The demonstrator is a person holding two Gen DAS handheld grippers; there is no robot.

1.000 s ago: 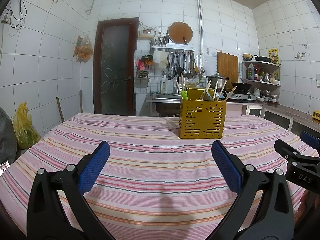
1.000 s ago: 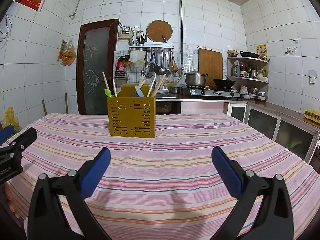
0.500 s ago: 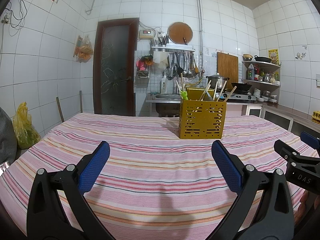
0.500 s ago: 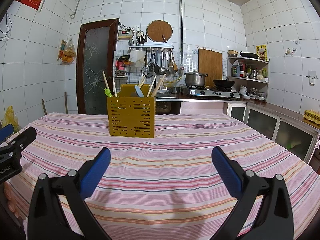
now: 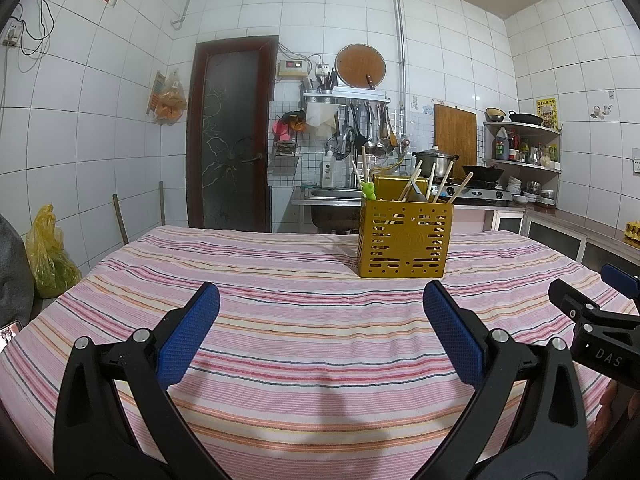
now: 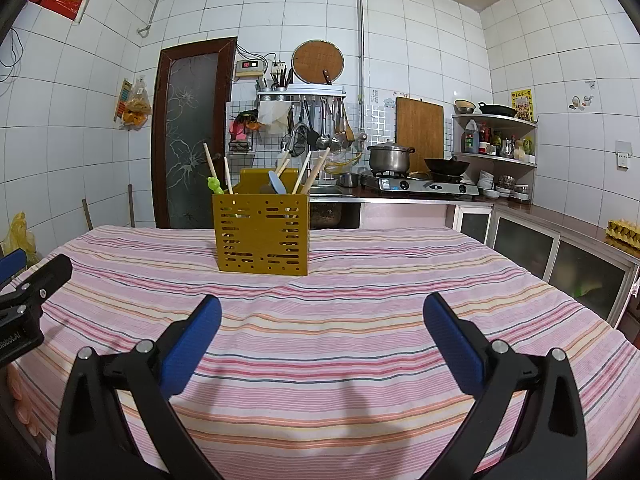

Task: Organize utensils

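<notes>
Striped tablecloth [image 5: 280, 272] is bare except the yellow caddy [image 5: 405, 240] holding the utensils [image 6: 301, 172], nothing's shifted over the last second, and your left gripper [image 5: 320, 332] and right gripper [image 6: 322, 332] hang with jaws wide apart, empty, so sorting looks finished or unstarted.

White-tiled kitchen walls [image 5: 120, 128]; dark wooden door with frosted glass [image 5: 230, 136]; striped pink cloth over tabletop [image 5: 312, 320]; corner shelves [image 6: 494, 140]; gas stove on counter [image 6: 420, 188]; hanging utensil rack [image 5: 346, 98].
</notes>
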